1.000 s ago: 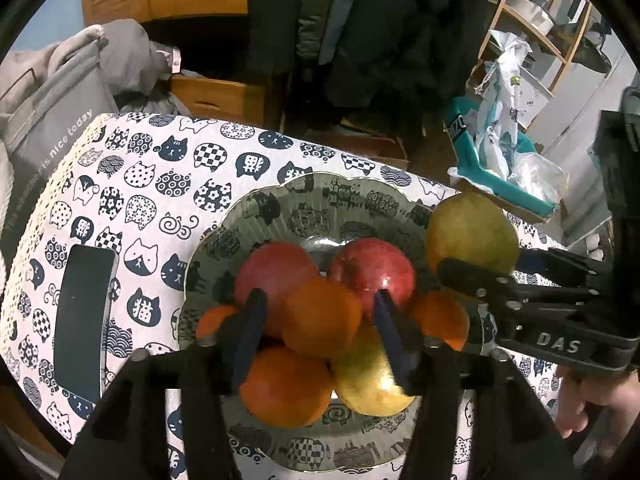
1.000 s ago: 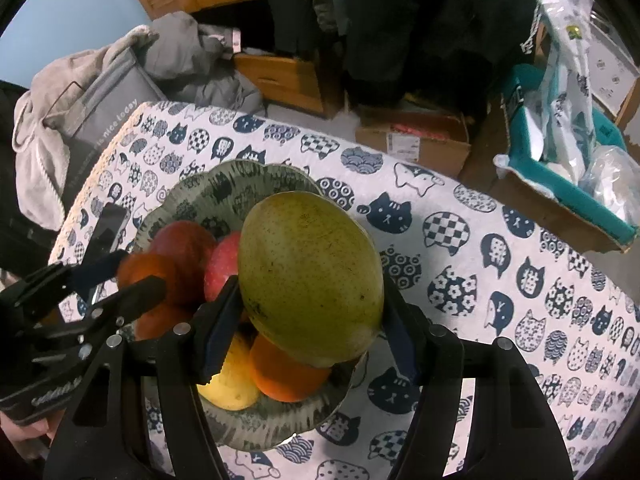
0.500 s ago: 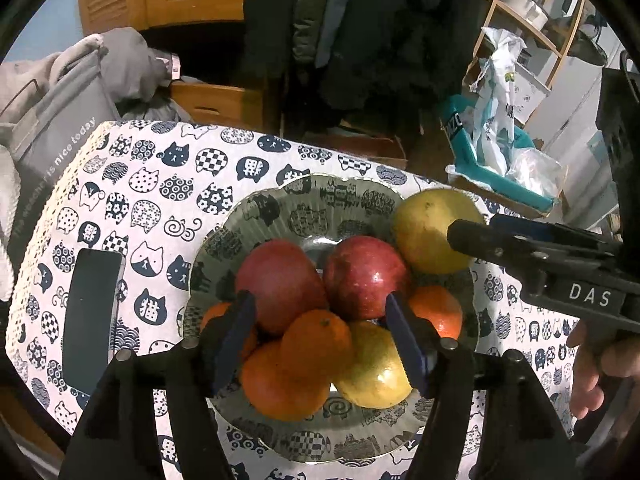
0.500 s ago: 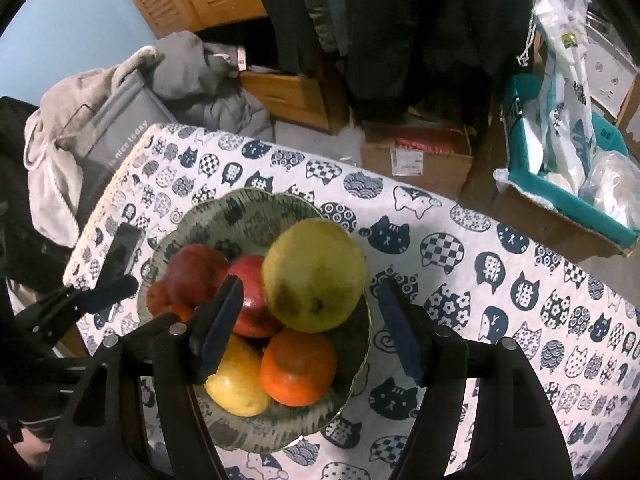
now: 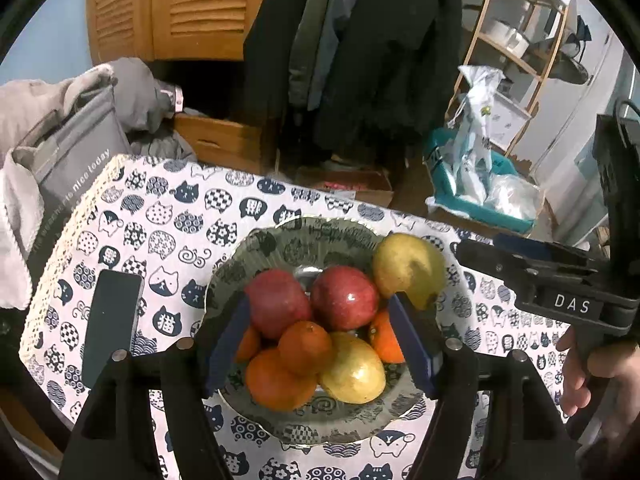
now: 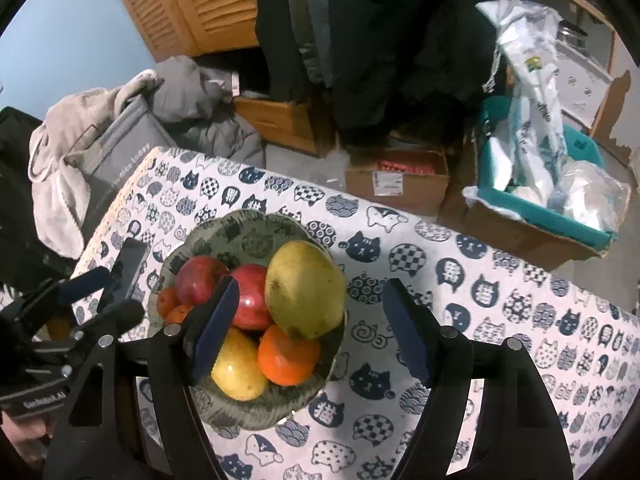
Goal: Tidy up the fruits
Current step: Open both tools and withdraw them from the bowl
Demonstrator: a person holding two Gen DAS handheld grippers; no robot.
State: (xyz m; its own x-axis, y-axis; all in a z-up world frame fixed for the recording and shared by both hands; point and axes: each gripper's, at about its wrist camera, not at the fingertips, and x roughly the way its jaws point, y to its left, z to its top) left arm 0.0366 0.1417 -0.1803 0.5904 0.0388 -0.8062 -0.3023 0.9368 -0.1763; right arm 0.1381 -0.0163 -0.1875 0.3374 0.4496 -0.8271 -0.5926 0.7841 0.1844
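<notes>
Table (image 6: 500, 320), cat-print cloth, carries everything. One bowl (image 6: 248, 232) on it, patterned green-grey, holding all the fruit I can see: no loose fruit on the cloth in either view.

Largest fruit: the pear (image 6: 305, 289), yellow-green, at the bowl's right rim. In my right wrist view it sits at about 10 o'clock from my right gripper (image 6: 312, 328), overlapping the inner edge of the left finger. Long axis runs roughly 11 to 5 o'clock, stem end not clear. It leans on a red apple (image 6: 250, 296) and rests over an orange (image 6: 288, 354). My right gripper is spread wide, nothing between the fingers.

In my left wrist view the pear (image 5: 408, 270) lies at 1 o'clock from my left gripper (image 5: 320, 340), just past its right finger. This gripper is also spread apart, empty, and frames the pile: second red apple (image 5: 276, 302), a yellow fruit (image 5: 352, 366), more oranges low in the pile.

Smaller: a dark phone (image 5: 112, 328) on the cloth at 9 o'clock of the bowl, apart from it.

Judgement: sorting looks close to finished. The relation that matters is pear to rim. It perches high on the right edge, on my right gripper's side, so that one is nearer if it needs reseating. A nudge toward 9 o'clock, across its short axis, should settle it inward. Risk: round fruit beneath could shift and roll the pear off the rim.
</notes>
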